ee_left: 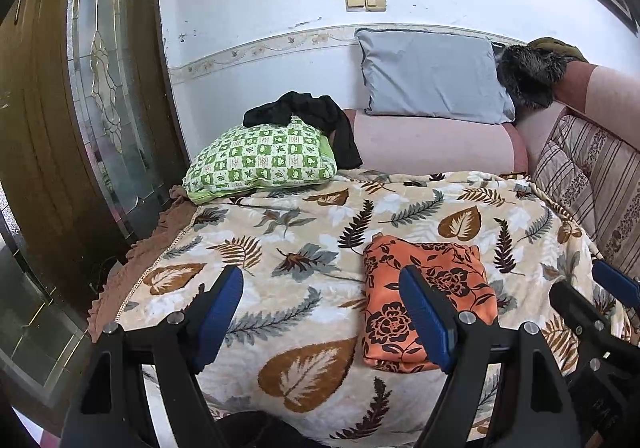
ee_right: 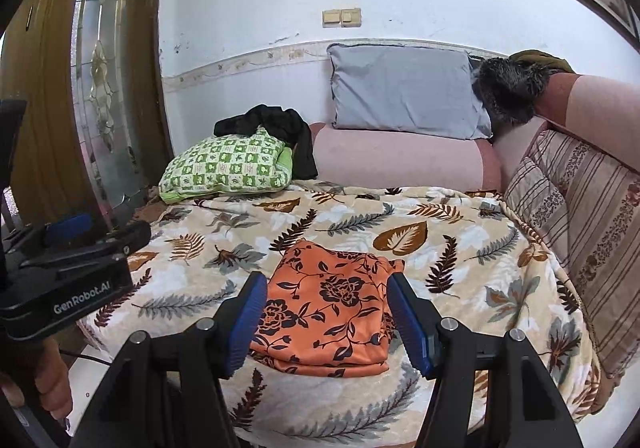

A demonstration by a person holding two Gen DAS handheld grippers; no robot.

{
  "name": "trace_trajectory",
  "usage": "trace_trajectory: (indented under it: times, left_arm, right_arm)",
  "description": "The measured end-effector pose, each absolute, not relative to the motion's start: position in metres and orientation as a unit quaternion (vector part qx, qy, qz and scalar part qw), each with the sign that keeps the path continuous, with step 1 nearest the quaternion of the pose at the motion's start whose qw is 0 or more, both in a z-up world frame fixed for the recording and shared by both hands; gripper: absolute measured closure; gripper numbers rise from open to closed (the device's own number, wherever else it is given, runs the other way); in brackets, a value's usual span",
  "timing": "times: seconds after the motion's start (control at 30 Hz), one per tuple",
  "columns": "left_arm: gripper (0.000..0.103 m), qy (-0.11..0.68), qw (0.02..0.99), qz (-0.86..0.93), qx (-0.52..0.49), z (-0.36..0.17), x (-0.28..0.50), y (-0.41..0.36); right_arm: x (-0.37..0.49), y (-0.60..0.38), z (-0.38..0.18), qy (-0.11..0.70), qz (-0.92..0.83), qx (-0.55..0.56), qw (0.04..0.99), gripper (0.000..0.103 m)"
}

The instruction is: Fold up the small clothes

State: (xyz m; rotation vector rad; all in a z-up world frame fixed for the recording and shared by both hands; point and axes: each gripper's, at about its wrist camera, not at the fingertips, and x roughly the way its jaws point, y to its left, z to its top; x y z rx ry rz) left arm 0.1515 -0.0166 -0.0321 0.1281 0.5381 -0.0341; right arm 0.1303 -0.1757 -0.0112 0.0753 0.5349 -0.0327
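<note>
Hovering with both pairs of blue-padded fingers apart and empty over a folded garment.

The right gripper stood wide, its pads framing but not touching the orange, black-flowered folded cloth, which lay on the leaf-patterned fleece blanket; the left gripper, equally spread, held nothing just left of the cloth. Judging from the slippery-looking stacked layers, a one-sided pinch could drag the top fold askew and undo it.
</note>
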Motion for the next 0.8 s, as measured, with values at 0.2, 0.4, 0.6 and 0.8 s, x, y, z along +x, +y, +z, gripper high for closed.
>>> trace_trajectory:
  times: [0.2, 0.4, 0.6, 0.8]
  left_arm:
    - [0.022, 0.266, 0.962, -0.018, 0.064, -0.0317, 0.15, -0.0141]
    - [0.022, 0.263, 0.963, -0.014, 0.061, -0.0294, 0.1484, -0.0103]
    - [0.022, 0.262, 0.963, -0.015, 0.061, -0.0282, 0.1468, -0.0104]
    - [0.022, 0.262, 0.963, -0.015, 0.062, -0.0272, 0.1453, -0.0112]
  right_arm:
    - [0.1296, -0.1745, -0.0069, 0.261, -0.017, 0.035, 0.965, 0.037]
    - [0.1304, -0.1721, -0.0067, 0.264, -0.015, 0.035, 0.964, 0.037]
    - [0.1312, -0.1749, -0.0054, 0.263, -0.015, 0.036, 0.964, 0.037]
    - [0.1303, -0.1768, -0.0058, 0.262, -0.019, 0.039, 0.964, 0.037]
